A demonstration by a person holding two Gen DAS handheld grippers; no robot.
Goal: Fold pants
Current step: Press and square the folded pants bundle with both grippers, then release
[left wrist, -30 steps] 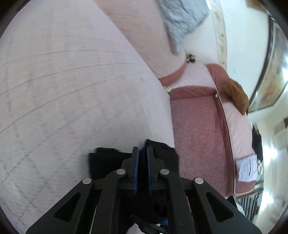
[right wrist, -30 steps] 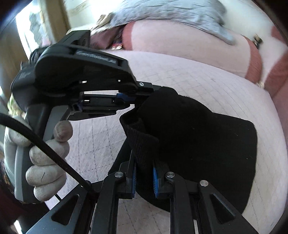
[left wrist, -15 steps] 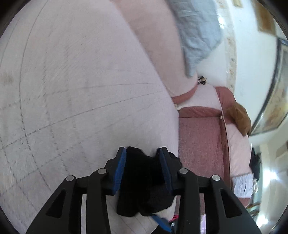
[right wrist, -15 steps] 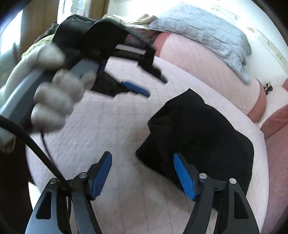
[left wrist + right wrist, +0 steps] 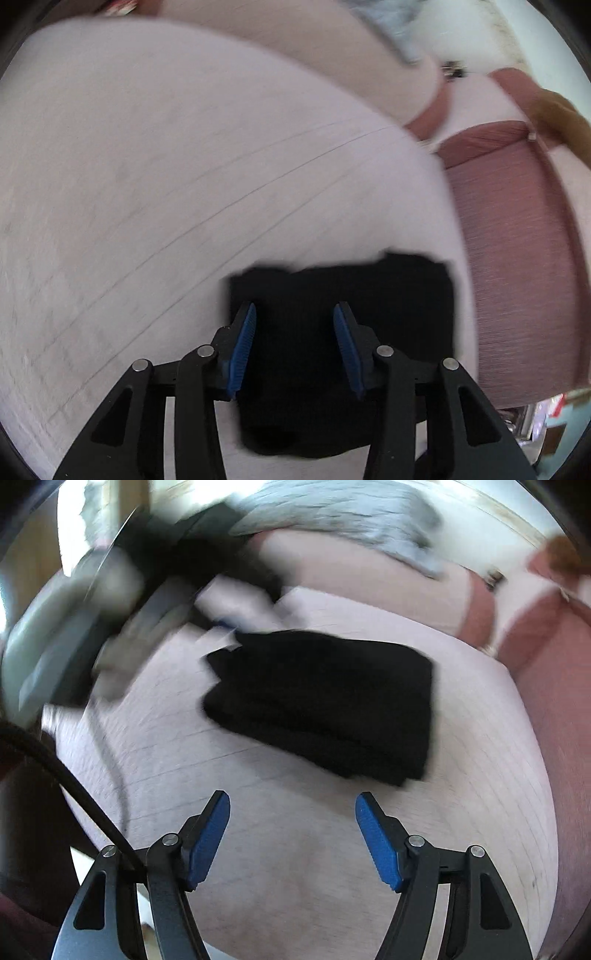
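Now the folded black knitted pants [image 5: 325, 698] are seen near the right edge of the pale pink quilted bed [image 5: 295, 867]. Both the left gripper [image 5: 293, 347] and the right gripper [image 5: 291, 834] are spread, nothing pinched.

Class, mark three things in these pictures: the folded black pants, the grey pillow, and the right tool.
folded black pants [image 5: 325, 698]: right wrist view, middle of the top layer.
grey pillow [image 5: 332, 520]: right wrist view, its upper face.
right tool [image 5: 293, 834]: right wrist view, midway between its open blue tips.
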